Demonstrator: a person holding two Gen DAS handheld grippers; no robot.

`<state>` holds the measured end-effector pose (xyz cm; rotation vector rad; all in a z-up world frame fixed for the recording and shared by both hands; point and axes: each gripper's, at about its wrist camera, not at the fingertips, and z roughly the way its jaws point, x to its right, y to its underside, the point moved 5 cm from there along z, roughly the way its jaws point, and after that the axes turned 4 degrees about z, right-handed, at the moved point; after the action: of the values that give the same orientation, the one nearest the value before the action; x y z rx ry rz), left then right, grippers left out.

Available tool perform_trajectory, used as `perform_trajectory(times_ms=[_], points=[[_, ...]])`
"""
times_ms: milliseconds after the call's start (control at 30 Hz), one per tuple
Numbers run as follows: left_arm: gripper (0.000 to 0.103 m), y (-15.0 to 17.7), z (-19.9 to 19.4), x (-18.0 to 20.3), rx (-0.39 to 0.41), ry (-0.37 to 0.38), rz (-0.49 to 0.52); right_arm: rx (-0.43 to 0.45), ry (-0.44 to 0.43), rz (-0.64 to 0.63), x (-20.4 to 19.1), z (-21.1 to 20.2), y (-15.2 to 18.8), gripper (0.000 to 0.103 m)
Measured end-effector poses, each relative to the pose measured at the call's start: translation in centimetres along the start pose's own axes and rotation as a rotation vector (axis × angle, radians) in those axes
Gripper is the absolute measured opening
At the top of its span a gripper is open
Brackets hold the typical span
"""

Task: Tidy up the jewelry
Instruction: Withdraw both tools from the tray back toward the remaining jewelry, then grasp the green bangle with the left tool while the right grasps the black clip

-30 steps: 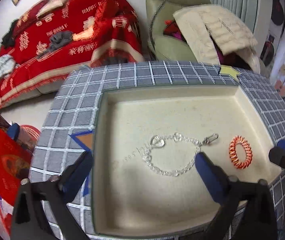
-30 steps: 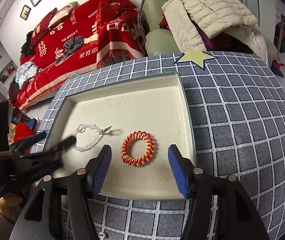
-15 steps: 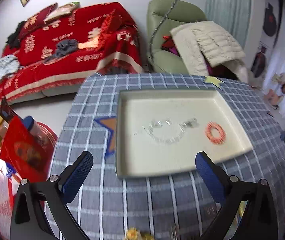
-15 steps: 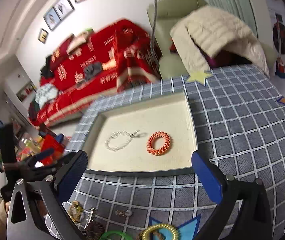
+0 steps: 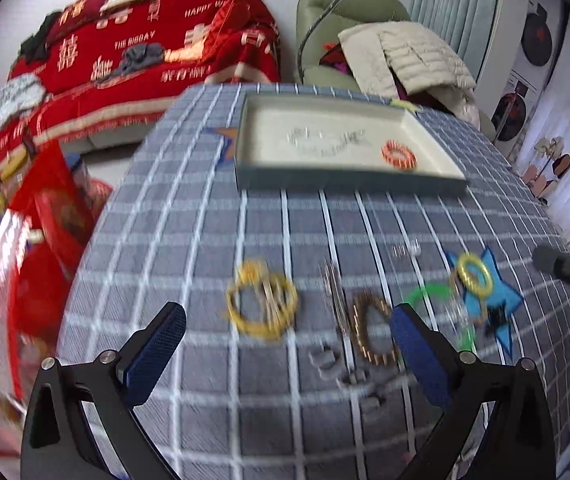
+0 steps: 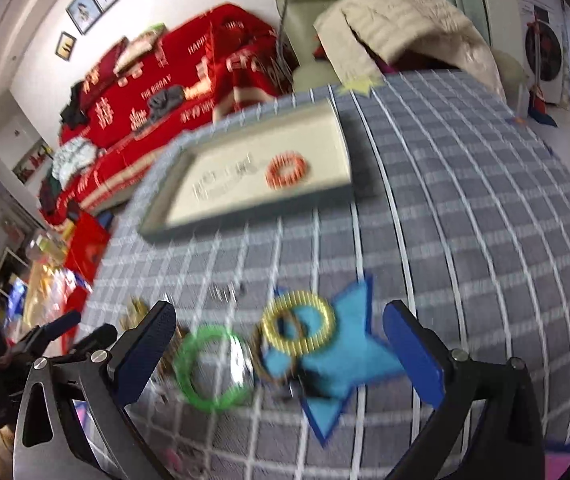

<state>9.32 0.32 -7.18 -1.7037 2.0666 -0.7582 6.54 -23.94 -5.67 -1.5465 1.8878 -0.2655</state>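
Both grippers hang over the loose jewelry on the checked tablecloth, and both views are smeared with motion blur, so fine detail is uncertain. The left gripper has its jaws spread wide with nothing between the pads; ahead of them and a little toward its left jaw lies a gold bangle, while a brown beaded bracelet sits just inside its right jaw, beside a thin silvery piece too blurred to name. The right gripper also stands fully wide and empty; between its jaws lie a green ring nearer its left jaw and a yellow coil ring in the middle, resting partly on a blue star patch. The tray sits well beyond both sets of jaws and already holds 2 pieces, a silver chain and an orange coil ring. The step in hand looks like choosing the next piece to carry over. To do it well, I would let each gripper settle before closing, since the pieces crowd and overlap here. Center 1 item only between the pads, come down until the tips nearly meet the cloth, and close across the band of the ring rather than through its hole. The yellow ring seems to overlap another ring beneath it, so a slow lift should show whether something else is dragging along.
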Motion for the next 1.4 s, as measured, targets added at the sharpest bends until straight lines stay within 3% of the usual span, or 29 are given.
perform_trajectory(times_ms=[267,433,600,667,867,1100,1133,1400], points=[[0.103,3.1,1.6,1.3,-0.087,0.03,-0.045,-0.056,0.053,-0.001,1.7,0.5,4.3,0.103],[0.103,3.2,0.7,1.7,-0.066,0.035,-0.049,-0.046,0.076,0.007,2.3,0.4,4.7,0.102],[0.103,3.2,0.4,3.7,-0.071,0.062,0.002,-0.053,0.091,-0.005,2.3,1.0,4.5,0.089],[0.103,3.4,0.4,4.3,-0.082,0.075,-0.003,-0.064,0.085,-0.013,2.2,1.4,4.4,0.077],[0.103,3.9,0.7,4.8,-0.1,0.083,-0.039,-0.083,0.065,-0.047,1.3,2.3,4.1,0.057],[0.103,3.5,1.5,3.2,-0.091,0.031,-0.057,-0.088,0.072,-0.077,0.8,2.7,4.1,0.049],[0.095,3.5,1.7,3.1,-0.095,0.026,-0.053,-0.088,0.075,-0.082,0.7,2.8,4.1,0.048],[0.094,3.1,2.6,3.6,-0.105,0.029,-0.068,-0.089,0.094,-0.112,0.6,2.9,4.2,0.041]])
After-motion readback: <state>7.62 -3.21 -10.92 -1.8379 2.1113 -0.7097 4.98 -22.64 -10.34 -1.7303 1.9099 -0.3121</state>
